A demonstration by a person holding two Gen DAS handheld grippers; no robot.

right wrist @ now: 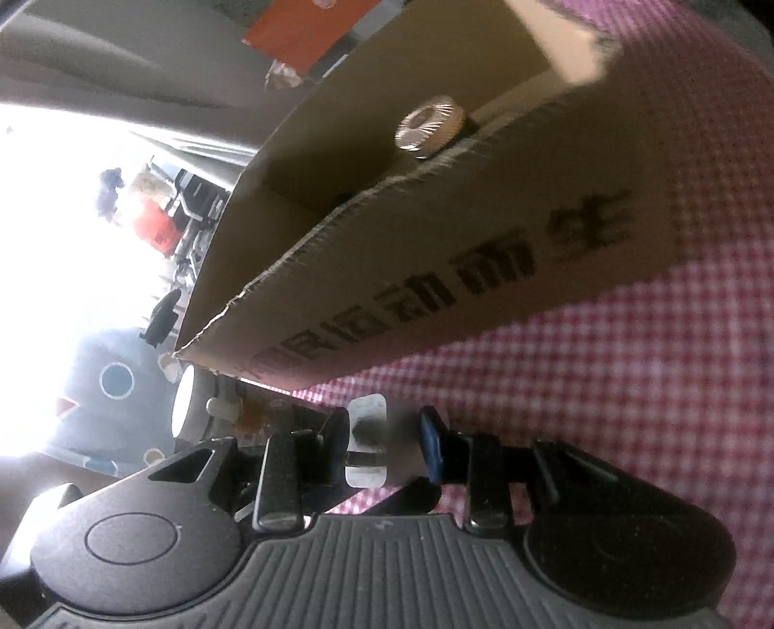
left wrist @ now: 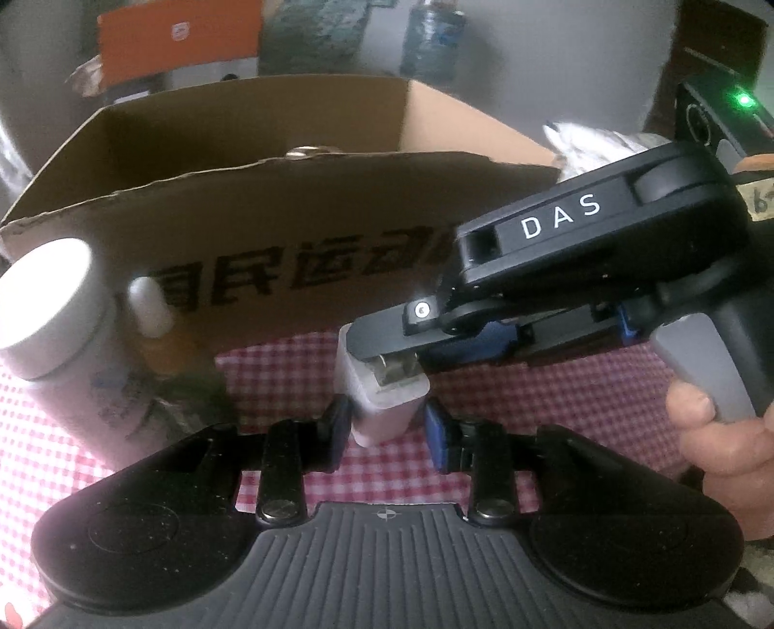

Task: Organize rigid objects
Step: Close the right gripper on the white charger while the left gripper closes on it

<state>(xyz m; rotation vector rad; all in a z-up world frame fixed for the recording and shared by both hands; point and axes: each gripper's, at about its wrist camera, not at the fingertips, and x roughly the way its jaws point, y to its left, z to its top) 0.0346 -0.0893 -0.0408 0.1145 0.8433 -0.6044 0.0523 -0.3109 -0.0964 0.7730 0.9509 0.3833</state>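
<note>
A white plug adapter (left wrist: 382,411) stands on end on the red-checked cloth (left wrist: 556,396), its metal prongs facing up. My left gripper (left wrist: 387,428) is shut on its lower body, one pad against each side. Reaching in from the right, my right gripper (left wrist: 387,351) is shut on the adapter's prong end, with a person's hand (left wrist: 716,435) on its handle. In the right wrist view the adapter (right wrist: 367,411) fills the space inside my right gripper (right wrist: 384,442). An open cardboard box (left wrist: 290,217) stands just behind, with a round gold-coloured lid (right wrist: 430,126) inside it.
A tall white bottle (left wrist: 48,309) and a small white-capped amber bottle (left wrist: 150,309) stand at the left by the box. Behind the box are an orange carton (left wrist: 179,38) and a blue bottle (left wrist: 430,38). A black device with a green light (left wrist: 745,101) sits at the far right.
</note>
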